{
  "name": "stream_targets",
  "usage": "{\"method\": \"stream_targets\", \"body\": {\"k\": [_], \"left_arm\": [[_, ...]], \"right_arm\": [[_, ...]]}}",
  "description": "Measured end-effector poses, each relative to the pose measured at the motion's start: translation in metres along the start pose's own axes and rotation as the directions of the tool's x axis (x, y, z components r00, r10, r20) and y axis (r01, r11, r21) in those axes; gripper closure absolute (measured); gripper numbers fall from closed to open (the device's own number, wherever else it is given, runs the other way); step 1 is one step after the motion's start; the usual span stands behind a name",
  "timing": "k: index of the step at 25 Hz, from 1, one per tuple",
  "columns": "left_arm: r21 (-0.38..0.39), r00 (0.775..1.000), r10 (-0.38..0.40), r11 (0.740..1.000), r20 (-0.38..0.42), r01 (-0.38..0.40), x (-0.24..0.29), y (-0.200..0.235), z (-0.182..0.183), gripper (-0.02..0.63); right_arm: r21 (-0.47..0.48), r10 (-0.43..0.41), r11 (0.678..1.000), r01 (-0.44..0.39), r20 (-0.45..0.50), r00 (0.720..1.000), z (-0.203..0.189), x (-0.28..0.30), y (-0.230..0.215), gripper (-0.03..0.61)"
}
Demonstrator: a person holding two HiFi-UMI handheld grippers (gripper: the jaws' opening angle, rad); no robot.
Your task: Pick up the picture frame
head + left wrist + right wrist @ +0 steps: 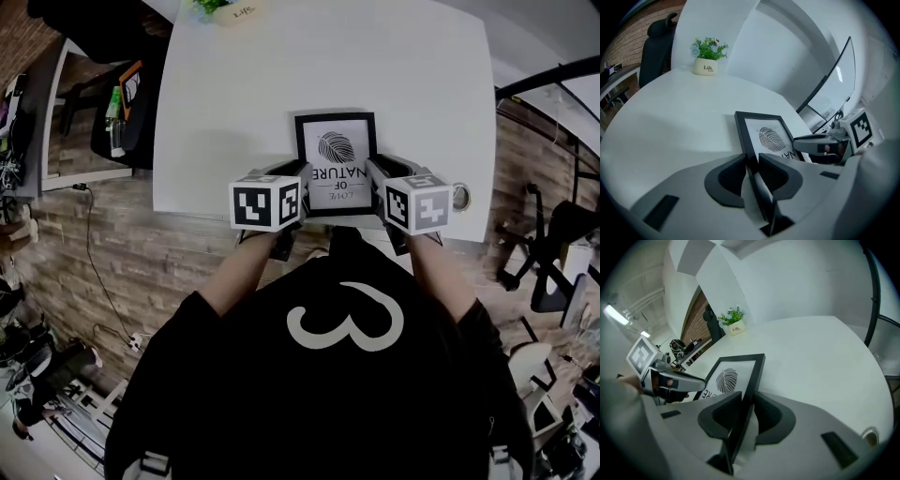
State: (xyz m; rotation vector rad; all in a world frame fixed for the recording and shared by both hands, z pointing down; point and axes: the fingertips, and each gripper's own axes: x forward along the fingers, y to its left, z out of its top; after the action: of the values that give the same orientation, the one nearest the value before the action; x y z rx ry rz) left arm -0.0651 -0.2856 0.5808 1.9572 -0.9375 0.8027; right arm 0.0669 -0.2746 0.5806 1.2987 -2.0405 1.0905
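A black picture frame (336, 155) with a leaf print lies near the front edge of the white table (281, 75). My left gripper (302, 173) grips the frame's left side, and my right gripper (372, 169) grips its right side. In the left gripper view the frame's (766, 136) black edge runs between the pads of the left gripper (751, 164), which press on it. In the right gripper view the frame's (736, 376) other edge sits clamped the same way in the right gripper (749, 401). I cannot tell whether the frame rests on the table or is slightly raised.
A small potted plant (230, 9) stands at the table's far edge. A round grommet (459, 197) sits in the tabletop to the right of my right gripper. Office chairs (553, 253) stand off the table's right side, and a desk with clutter (94, 112) is on the left.
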Motion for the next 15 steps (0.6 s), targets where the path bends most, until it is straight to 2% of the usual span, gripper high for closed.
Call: {"method": "stream_targets", "body": {"k": [6, 15], "left_arm": [[0.033, 0.999, -0.005, 0.999, 0.054, 0.003, -0.022, -0.008, 0.008, 0.518], [0.060, 0.984, -0.049, 0.997, 0.169, 0.039, -0.077, -0.022, 0.017, 0.518]], "right_arm": [[0.004, -0.032, 0.999, 0.032, 0.083, 0.996, 0.007, -0.022, 0.013, 0.482], [-0.114, -0.060, 0.990, 0.088, 0.226, 0.972, 0.033, -0.071, 0.054, 0.483]]}}
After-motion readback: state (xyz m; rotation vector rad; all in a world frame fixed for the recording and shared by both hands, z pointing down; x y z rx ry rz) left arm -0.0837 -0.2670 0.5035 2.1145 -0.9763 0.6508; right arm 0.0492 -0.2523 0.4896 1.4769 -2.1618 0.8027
